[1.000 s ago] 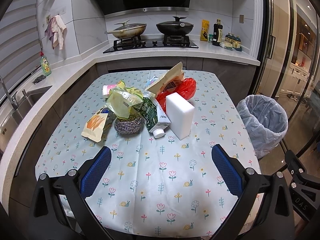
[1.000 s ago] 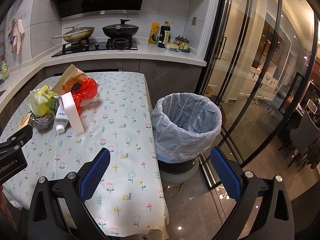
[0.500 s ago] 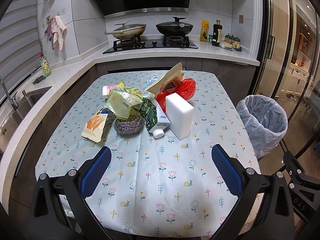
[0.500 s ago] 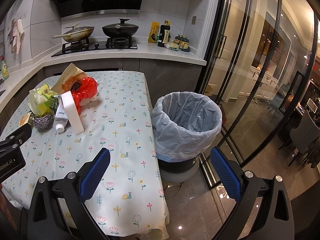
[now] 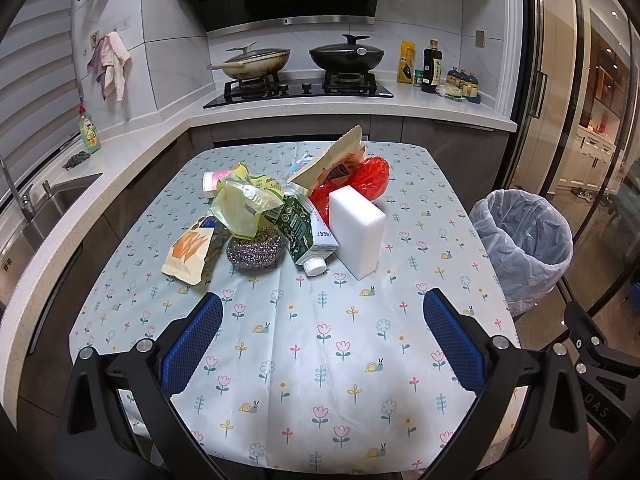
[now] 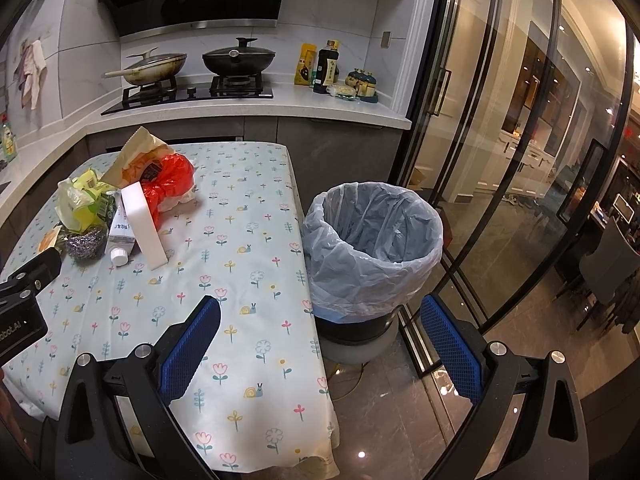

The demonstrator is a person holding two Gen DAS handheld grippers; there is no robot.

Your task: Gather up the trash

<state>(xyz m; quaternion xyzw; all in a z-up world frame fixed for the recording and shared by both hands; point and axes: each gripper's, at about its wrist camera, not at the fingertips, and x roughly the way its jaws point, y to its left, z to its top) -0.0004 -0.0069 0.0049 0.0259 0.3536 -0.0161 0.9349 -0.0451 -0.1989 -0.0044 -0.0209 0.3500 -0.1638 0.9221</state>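
Observation:
A heap of trash lies mid-table: a white sponge block (image 5: 357, 231), a green milk carton (image 5: 307, 232), a steel scourer (image 5: 256, 249), a yellow-green wrapper (image 5: 244, 204), an orange snack packet (image 5: 188, 255), a red plastic bag (image 5: 362, 178) and a tan paper bag (image 5: 334, 156). My left gripper (image 5: 323, 330) hovers open over the near table edge, short of the heap. My right gripper (image 6: 320, 336) is open too, straddling the table's right edge and the lined trash bin (image 6: 374, 236). The heap also shows in the right wrist view, with the sponge block (image 6: 143, 224) nearest.
The table (image 5: 320, 360) wears a floral cloth. The bin (image 5: 524, 240) stands on the floor at the table's right. Behind are a counter with a hob, two pans (image 5: 348, 55) and bottles, a sink (image 5: 36, 216) at left and glass doors (image 6: 520, 140) at right.
Both views have shifted only slightly; the heap sits a touch further left in the right wrist view. Nothing was taken hold of or moved on the table.

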